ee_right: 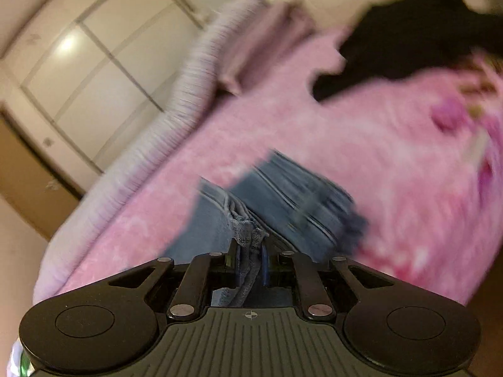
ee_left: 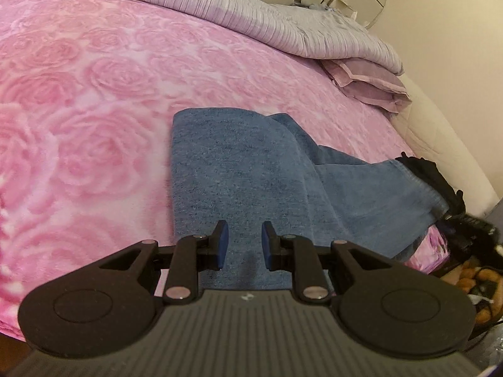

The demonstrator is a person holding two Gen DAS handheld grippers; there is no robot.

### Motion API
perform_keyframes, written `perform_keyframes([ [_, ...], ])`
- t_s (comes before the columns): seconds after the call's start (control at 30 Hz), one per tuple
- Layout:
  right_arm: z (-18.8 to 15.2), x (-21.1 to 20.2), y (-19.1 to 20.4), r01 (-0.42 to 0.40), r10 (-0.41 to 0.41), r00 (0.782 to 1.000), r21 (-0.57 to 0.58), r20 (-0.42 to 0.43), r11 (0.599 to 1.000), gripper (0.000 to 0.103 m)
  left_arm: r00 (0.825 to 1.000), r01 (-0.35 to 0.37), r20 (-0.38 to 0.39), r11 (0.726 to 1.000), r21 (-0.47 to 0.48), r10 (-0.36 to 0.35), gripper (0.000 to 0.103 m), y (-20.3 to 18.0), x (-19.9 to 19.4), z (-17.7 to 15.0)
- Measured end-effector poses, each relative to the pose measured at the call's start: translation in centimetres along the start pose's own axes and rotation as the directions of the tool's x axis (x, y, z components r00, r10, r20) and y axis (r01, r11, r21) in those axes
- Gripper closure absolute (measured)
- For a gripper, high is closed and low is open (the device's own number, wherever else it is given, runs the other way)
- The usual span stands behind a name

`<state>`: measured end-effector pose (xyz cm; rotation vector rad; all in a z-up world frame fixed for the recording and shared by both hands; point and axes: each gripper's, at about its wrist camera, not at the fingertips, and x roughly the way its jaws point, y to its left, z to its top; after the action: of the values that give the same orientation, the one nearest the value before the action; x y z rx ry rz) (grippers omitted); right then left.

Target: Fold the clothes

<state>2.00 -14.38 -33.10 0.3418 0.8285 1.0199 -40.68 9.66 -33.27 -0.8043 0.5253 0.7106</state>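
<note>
Right tool (ee_right: 250,246) clamped on bunched edge of blue knit garment (ee_left: 239,169); left tool (ee_left: 242,243) parted, empty, above garment on pink rose-patterned bed blanket (ee_left: 94,110).

A heathered blue garment (ee_left: 239,172) is seen on a pink blanket (ee_left: 94,100) printed with large roses. A pale lilac, ribbed quilt (ee_left: 220,3) is shown along the blanket's far edge, beside a mauve folded cloth (ee_left: 367,78). A black garment (ee_right: 408,40) is seen too. The black grippers are fitted with blue pads (ee_left: 223,242).
</note>
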Motion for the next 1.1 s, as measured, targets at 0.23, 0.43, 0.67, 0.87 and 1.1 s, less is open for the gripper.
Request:
perform_keyframes([
  [0.23,2.1,1.0,-3.9,0.104,-0.105,0.994,0.091,0.007,0.990,0.092,0.999,-0.009,-0.047,1.000,0.016,0.010,0.086,-0.8,1.8,-0.6],
  [0.43,2.3,0.1,-5.2,0.058,-0.060,0.998,0.158,0.009,0.986,0.092,0.998,-0.027,-0.048,0.999,0.024,0.028,0.086,-0.6,1.6,-0.7],
  [0.67,2.4,0.4,-5.6,0.127,-0.126,0.992,0.168,-0.018,0.978,0.092,0.998,-0.040,-0.051,0.999,0.021,0.041,0.086,0.1,1.4,-0.9],
  [0.87,2.0,1.4,-5.4,0.212,-0.207,0.976,0.079,-0.069,0.974,0.082,0.997,-0.055,-0.060,0.998,0.017,0.056,0.087,0.3,1.7,-0.9],
  [1.1,2.6,-2.5,0.4,0.297,-0.281,0.954,-0.189,0.105,0.936,0.073,0.996,-0.081,-0.038,0.991,0.102,0.085,0.086,-1.8,0.5,-0.8],
])
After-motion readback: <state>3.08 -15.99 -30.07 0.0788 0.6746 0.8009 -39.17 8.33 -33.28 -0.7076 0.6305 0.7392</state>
